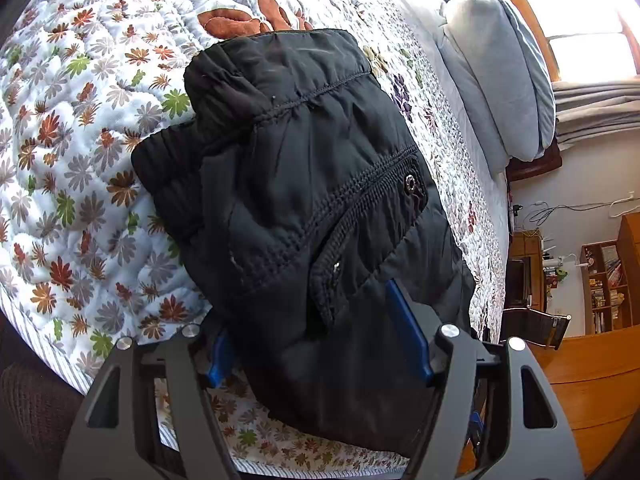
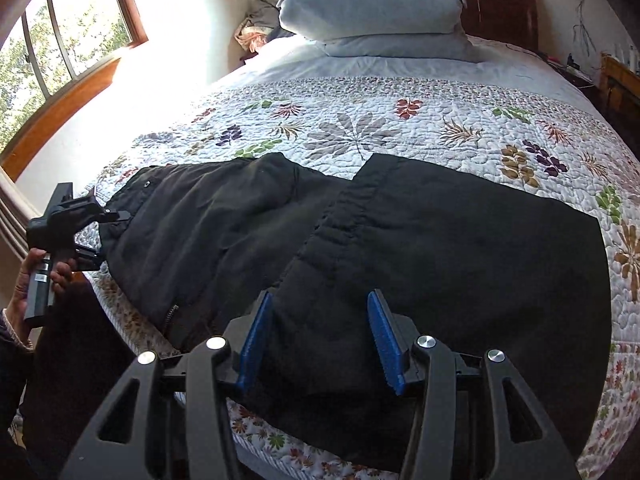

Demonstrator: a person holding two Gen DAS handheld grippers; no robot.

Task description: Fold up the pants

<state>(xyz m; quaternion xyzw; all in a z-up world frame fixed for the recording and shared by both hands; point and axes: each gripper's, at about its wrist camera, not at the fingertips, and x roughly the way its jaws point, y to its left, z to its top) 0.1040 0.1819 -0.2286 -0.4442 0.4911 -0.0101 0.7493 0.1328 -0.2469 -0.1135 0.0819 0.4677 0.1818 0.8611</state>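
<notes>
Pants (image 2: 400, 240) lie across the near edge of the bed, on the flowered quilt (image 2: 360, 120), and one part is already laid over another, so I judge the folding is about half done and the last folds remain. The left gripper (image 1: 320, 336) has its blue pads wide apart with black cloth between them, released rather than pinching as far as I can see. The right gripper (image 2: 320, 340) is also spread, over the near fold.
</notes>
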